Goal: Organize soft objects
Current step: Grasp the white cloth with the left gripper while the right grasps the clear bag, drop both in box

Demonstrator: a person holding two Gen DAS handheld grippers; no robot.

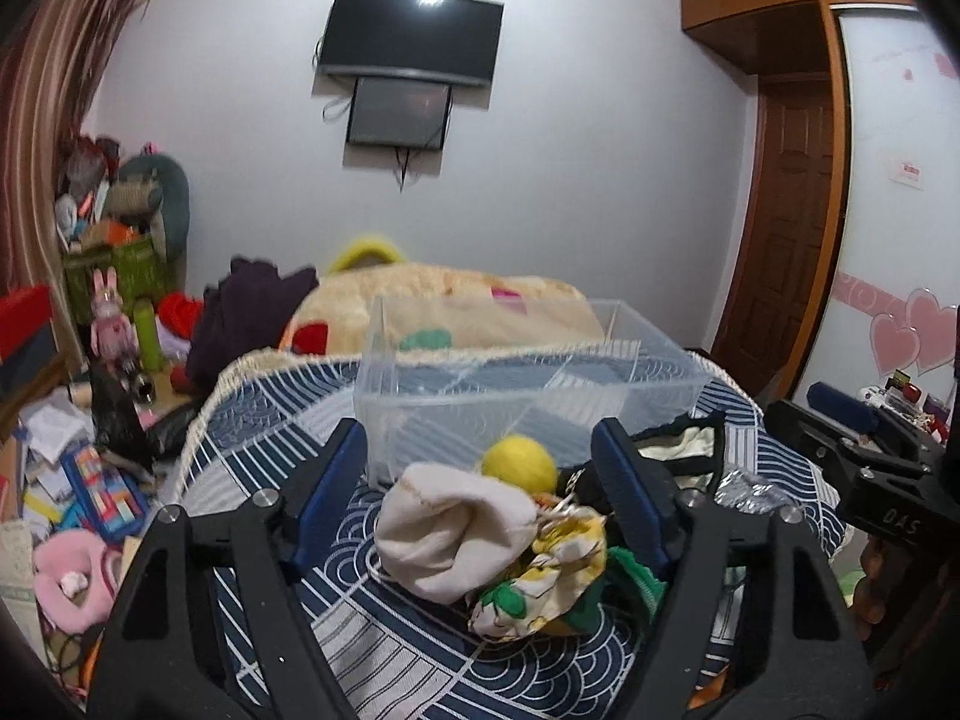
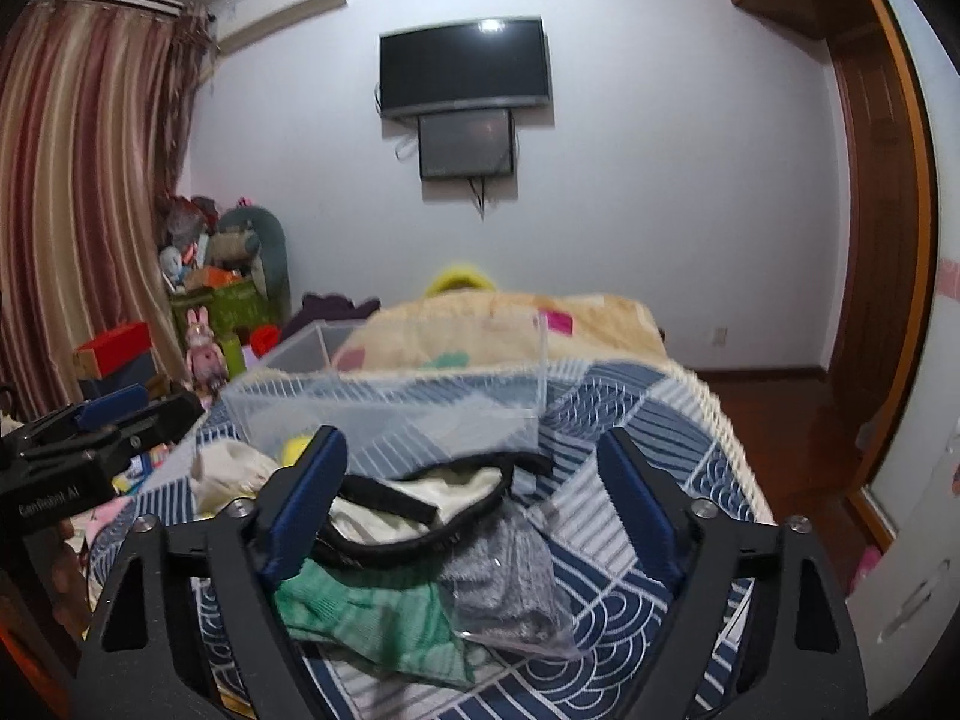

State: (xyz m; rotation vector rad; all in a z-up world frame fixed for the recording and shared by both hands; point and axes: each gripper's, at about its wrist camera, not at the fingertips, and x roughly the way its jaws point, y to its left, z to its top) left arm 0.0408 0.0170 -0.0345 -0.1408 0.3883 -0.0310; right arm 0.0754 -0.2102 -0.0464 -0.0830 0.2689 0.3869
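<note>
A clear plastic box (image 1: pixel 528 384) stands on the blue patterned bedspread (image 1: pixel 384 630); it also shows in the right wrist view (image 2: pixel 390 414). My left gripper (image 1: pixel 480 480) is open above a white rolled cloth (image 1: pixel 450 528), a yellow ball (image 1: pixel 519 462) and a yellow-green patterned cloth (image 1: pixel 552 576). My right gripper (image 2: pixel 474 498) is open above a cream cloth with black trim (image 2: pixel 420 498), a green cloth (image 2: pixel 372 618) and grey fabric in a clear bag (image 2: pixel 510 588). Neither gripper holds anything.
A beige plush blanket (image 1: pixel 456 306) lies behind the box. Cluttered toys and boxes (image 1: pixel 114 252) fill the left floor. A TV (image 1: pixel 411 36) hangs on the wall. A wooden door (image 1: pixel 786 222) and wardrobe are at right. The bed edge (image 2: pixel 738 462) drops to the floor.
</note>
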